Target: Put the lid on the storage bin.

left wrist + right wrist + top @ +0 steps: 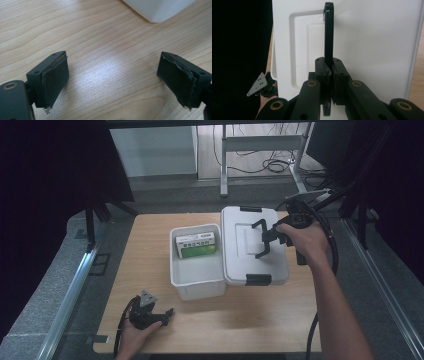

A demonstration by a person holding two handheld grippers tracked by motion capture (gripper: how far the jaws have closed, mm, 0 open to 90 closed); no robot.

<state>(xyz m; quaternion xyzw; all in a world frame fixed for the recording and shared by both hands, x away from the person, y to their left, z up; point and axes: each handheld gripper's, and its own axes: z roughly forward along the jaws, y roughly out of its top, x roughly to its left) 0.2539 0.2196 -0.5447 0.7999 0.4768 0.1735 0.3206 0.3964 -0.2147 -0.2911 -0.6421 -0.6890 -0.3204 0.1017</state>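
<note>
Left gripper (167, 312) idles wide open and empty on the table (250, 320) near the box (197, 280), while right gripper (270, 239) is clamped on the lid's handle (328, 32), lid (235, 260) beside the box; thin pinch, so it may slip or swing.

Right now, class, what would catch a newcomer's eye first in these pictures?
The white lid, resting beside and partly over the open white bin at mid-table, has its black handle pinched by the right gripper. Inside the bin lies a green and white box. The left gripper rests open near the front edge.
</note>
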